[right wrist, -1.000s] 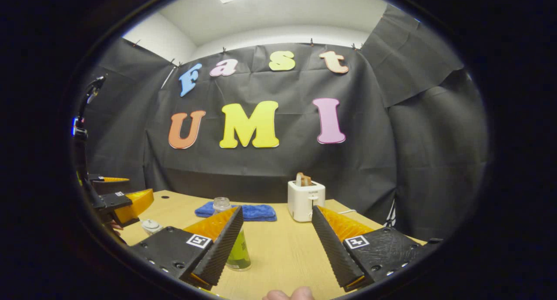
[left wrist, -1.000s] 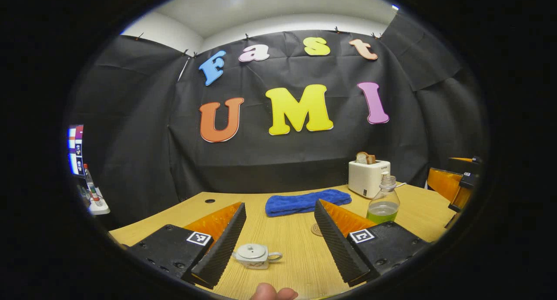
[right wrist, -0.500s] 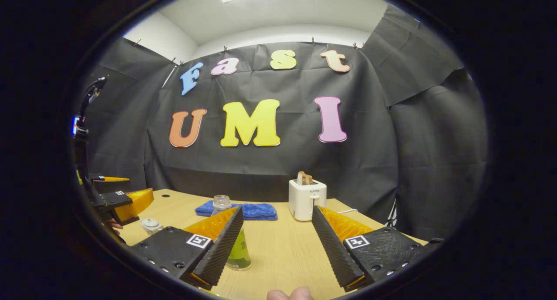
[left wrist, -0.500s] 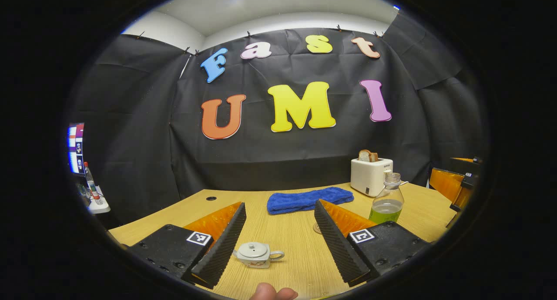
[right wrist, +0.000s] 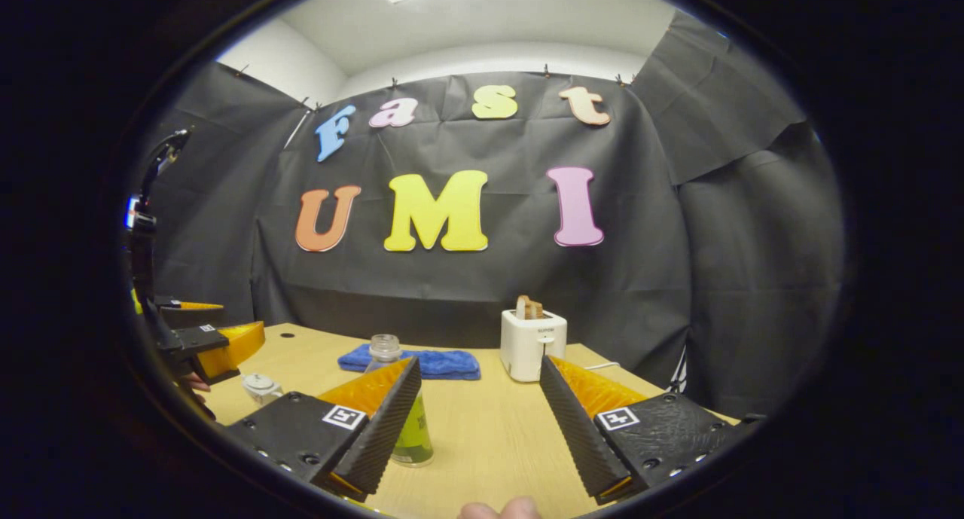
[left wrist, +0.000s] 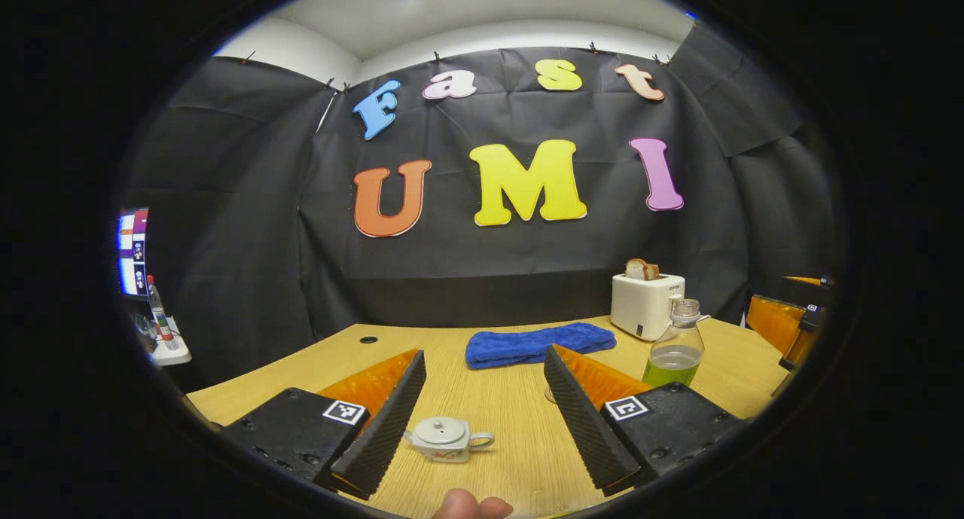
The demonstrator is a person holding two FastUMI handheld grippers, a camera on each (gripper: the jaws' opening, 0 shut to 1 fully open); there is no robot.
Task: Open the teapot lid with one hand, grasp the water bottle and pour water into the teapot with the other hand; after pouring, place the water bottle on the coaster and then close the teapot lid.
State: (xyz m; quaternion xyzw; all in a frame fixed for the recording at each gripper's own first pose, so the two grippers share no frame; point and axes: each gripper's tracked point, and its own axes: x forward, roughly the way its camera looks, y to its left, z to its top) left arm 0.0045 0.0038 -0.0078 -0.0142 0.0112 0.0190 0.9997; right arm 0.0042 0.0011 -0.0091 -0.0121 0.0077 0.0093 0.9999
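White china teapot [left wrist: 446, 438], lid on, low on the wooden desk [left wrist: 497, 406] between the wide-spread fingers of the left gripper [left wrist: 482, 421]; probably lined up for lifting the lid. Clear bottle [right wrist: 403, 406] of green liquid, cap off, just behind the right gripper's [right wrist: 478, 421] wide fingers, untouched.

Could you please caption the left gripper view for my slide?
Open left gripper faces a lidded teapot on the table.
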